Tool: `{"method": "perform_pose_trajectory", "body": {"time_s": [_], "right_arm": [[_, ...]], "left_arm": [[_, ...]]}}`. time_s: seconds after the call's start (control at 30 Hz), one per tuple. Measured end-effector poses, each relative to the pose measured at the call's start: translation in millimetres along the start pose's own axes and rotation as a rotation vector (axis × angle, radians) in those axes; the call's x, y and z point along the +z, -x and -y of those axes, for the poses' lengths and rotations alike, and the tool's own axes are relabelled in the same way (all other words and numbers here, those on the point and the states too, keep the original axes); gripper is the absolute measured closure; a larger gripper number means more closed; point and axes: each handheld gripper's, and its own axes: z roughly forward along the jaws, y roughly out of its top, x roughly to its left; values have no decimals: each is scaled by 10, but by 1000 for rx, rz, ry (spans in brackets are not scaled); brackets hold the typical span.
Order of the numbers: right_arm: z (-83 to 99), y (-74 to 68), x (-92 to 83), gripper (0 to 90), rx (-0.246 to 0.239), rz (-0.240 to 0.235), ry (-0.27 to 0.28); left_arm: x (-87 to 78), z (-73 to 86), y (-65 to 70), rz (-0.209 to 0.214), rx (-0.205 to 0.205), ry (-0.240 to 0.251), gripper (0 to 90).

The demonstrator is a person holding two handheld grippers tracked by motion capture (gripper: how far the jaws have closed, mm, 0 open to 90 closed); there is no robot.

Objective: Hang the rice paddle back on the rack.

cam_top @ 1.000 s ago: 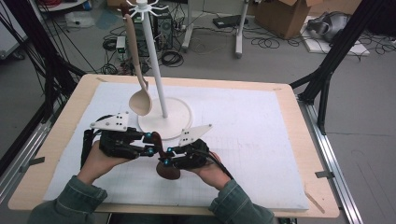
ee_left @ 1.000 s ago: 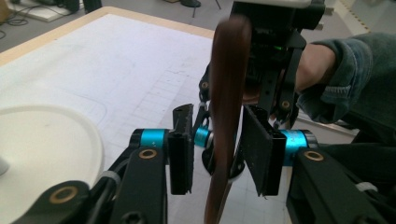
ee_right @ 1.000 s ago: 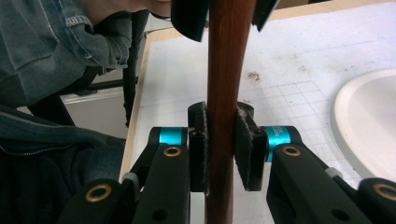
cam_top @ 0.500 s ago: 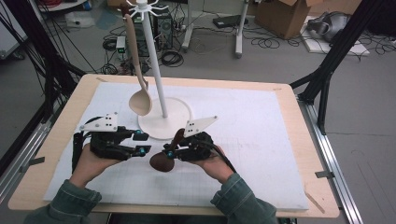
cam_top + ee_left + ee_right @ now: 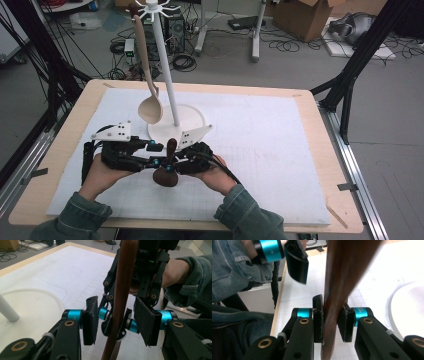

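A dark brown wooden spoon is held over the white mat, bowl down near the front and handle pointing up. My right gripper is shut on that handle, both pads pressing its sides. My left gripper faces it from the left. Its jaws have just been opening and now stand apart on either side of the handle, with neither pad touching it. In the high view the two grippers meet tip to tip, the left gripper left of the spoon.
A white stand on a round base rises just behind the grippers. A pale wooden spoon hangs from its top hooks. The white mat covers most of the wooden table.
The left gripper's jaws have spread away from the dark spoon's handle. The right gripper has shifted a little with the spoon, which now stands more upright.
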Motion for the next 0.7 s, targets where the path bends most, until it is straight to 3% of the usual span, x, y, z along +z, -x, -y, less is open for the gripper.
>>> {"method": "perform_pose_trajectory", "body": {"time_s": [0.17, 0.27, 0.37, 0.7], "right_arm": [[-24, -17, 87, 777, -14, -4, 17], [-31, -18, 122, 777, -12, -4, 25], [-31, -14, 148, 773, -15, -3, 34], [2, -4, 206, 755, -22, 6, 42]], "left_arm": [[-24, 0, -9, -6, 0, 3, 561], [-37, 3, -19, -13, 2, 7, 612], [-59, 9, -21, -19, 15, 12, 726], [-90, 28, -51, -35, 2, 19, 745]]}}
